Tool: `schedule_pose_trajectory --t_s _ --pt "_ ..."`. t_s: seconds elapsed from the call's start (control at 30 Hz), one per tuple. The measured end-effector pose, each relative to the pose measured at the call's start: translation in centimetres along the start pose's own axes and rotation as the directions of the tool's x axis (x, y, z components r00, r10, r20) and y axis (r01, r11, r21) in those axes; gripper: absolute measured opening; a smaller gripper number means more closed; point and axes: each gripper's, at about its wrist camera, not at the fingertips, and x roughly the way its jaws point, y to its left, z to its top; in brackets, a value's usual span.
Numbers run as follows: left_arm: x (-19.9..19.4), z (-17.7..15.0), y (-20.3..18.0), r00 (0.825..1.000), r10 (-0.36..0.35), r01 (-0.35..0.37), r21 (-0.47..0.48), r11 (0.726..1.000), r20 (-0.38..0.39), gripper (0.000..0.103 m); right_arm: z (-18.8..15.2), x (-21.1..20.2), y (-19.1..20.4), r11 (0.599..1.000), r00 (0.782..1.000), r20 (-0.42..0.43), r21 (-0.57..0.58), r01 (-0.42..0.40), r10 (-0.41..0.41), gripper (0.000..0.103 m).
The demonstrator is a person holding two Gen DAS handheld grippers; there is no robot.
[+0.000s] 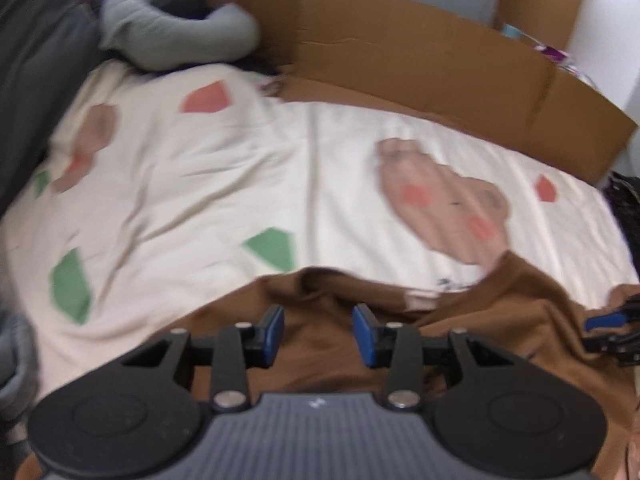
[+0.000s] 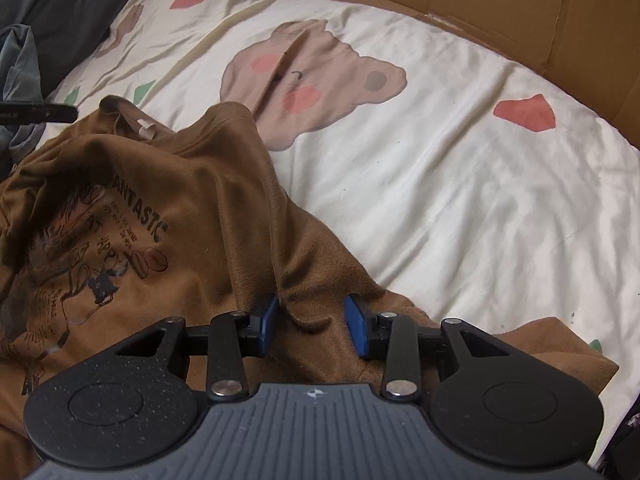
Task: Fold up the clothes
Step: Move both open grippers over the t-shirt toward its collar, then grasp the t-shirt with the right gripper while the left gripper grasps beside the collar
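Observation:
A brown T-shirt (image 2: pixel 180 200) with a dark print and the word "FANTASTIC" lies crumpled on the cream bed sheet (image 2: pixel 440 200). My right gripper (image 2: pixel 312 324) is open low over its right part, and a raised fold of the brown cloth runs up between the blue pads (image 2: pixel 354 320). In the left wrist view the same T-shirt (image 1: pixel 500 312) fills the near edge. My left gripper (image 1: pixel 319 334) hovers open over it with nothing pinched between its blue pads (image 1: pixel 366 332). The right gripper (image 1: pixel 612 324) shows at that view's right edge.
The sheet (image 1: pixel 240 184) carries bear, red and green prints. A cardboard wall (image 1: pixel 400 48) borders the bed's far side. A grey garment (image 1: pixel 168 36) and dark grey cloth (image 1: pixel 36 60) are piled at the far left. More grey fabric (image 2: pixel 20 72) lies left of the T-shirt.

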Motion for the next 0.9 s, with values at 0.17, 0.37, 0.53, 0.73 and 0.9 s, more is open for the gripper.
schedule_pose_trajectory --t_s 0.17,0.37,0.53,0.73,0.9 --pt "0.7 0.0 -1.5 0.999 -0.022 0.023 0.048 0.999 -0.023 0.047 0.4 -0.3 -0.2 1.000 1.000 -0.008 -0.006 -0.024 0.024 0.044" --pt "1.6 -0.9 -2.3 0.996 -0.040 0.047 0.098 0.994 -0.076 0.047 0.4 0.3 -0.6 0.999 0.999 -0.017 -0.026 -0.030 0.030 0.038" --pt "1.7 -1.4 -2.7 0.993 -0.075 0.086 0.115 0.990 -0.095 0.021 0.8 -0.5 -0.6 0.998 0.999 0.000 -0.057 -0.037 0.037 0.002" --pt "0.9 -1.4 -3.8 0.992 -0.100 0.111 0.166 0.980 -0.074 0.042 1.2 -2.5 -0.3 0.997 0.998 0.029 -0.060 -0.058 0.060 0.001" --pt "2.2 -1.5 -5.4 0.991 -0.111 0.127 0.274 0.953 -0.071 0.045 1.0 -3.7 0.3 0.995 0.997 0.034 -0.065 -0.072 0.074 0.001"
